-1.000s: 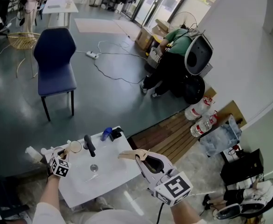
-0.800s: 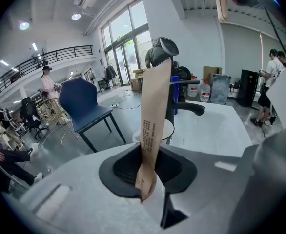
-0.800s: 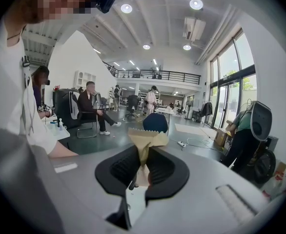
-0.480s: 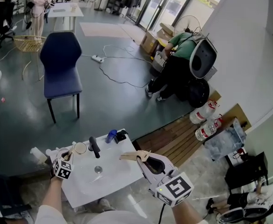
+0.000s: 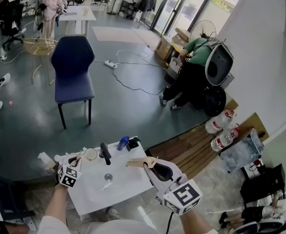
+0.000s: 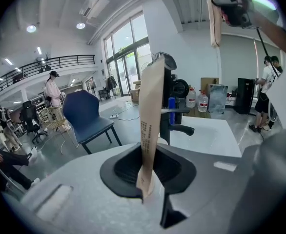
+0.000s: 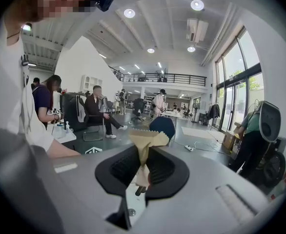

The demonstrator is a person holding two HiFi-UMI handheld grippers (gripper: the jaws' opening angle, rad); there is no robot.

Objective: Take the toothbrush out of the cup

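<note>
Left gripper [image 5: 74, 163]: jaws are closing, pinching the toothbrush's lower end.
Toothbrush [image 6: 151, 116]: paper-sleeved, standing upright between those jaws.
Cup [image 5: 91, 153]: sitting at the counter's [image 5: 121, 180] far left corner, just beside the left gripper.
Right gripper [image 5: 144, 163]: clamping a tan packet [image 7: 145, 141], hovering over the counter's right edge.

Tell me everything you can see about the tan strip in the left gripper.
The tan strip is long, flat and looks like kraft paper, with small dark print down one face. It stands nearly upright, its lower end between the left gripper's fingers, which are closing on it. Nothing else touches it; its top rises in front of the black faucet.
</note>
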